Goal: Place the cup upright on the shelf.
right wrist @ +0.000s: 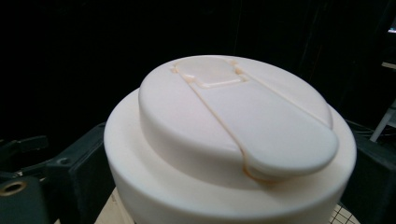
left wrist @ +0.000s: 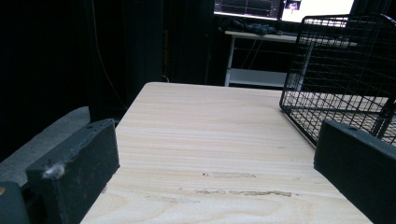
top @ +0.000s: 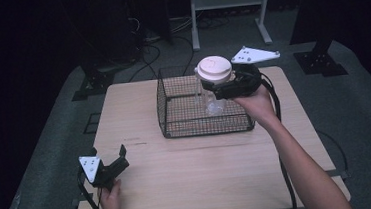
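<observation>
A clear jar with a cream-white lid (top: 214,70) hangs above the black wire basket (top: 173,128) at the back of the table. My right gripper (top: 212,88) is shut on the jar just under the lid. In the right gripper view the lid (right wrist: 233,135) sits close up, with black jaws on both sides of it. Near the table's front left corner my left gripper (top: 123,157) rests low in a hand, open with nothing between its jaws. Its two dark fingers (left wrist: 77,172) frame bare wood, and the basket (left wrist: 345,74) stands to the right.
The wooden table (top: 204,178) has free room across its front and left. Dark floor, cables and a white metal stand (top: 229,11) lie behind it. A desk with lit screens (left wrist: 285,7) stands far back in the left gripper view.
</observation>
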Demonstrator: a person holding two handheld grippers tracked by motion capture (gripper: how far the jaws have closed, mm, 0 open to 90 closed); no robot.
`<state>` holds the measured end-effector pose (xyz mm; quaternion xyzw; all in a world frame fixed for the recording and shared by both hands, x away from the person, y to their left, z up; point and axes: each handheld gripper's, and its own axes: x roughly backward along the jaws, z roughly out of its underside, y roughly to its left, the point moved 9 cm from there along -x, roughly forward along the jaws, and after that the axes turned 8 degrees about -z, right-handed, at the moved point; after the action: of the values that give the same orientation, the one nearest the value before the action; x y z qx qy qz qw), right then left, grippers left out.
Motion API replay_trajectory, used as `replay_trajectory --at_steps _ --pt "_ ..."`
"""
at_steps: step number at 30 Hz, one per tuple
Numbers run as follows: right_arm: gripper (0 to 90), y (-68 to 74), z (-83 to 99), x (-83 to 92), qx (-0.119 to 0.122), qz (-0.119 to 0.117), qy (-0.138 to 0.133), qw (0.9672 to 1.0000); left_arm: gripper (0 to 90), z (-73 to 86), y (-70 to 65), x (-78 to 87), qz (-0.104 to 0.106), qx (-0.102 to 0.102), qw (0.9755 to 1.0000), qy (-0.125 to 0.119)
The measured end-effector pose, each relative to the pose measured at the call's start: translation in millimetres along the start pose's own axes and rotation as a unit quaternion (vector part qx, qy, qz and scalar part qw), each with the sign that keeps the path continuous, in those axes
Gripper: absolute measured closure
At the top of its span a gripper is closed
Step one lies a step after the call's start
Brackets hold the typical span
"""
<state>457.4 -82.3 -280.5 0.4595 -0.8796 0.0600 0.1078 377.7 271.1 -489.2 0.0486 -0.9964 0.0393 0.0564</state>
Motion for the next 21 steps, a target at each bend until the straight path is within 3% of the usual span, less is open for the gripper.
replay_trajectory --at_steps 21 --pt "4.6 -35.9 9.2 -44.9 -0.019 0.018 0.003 0.9996 0.0 0.0 1.1 0.3 0.001 0.004 1.0 0.001"
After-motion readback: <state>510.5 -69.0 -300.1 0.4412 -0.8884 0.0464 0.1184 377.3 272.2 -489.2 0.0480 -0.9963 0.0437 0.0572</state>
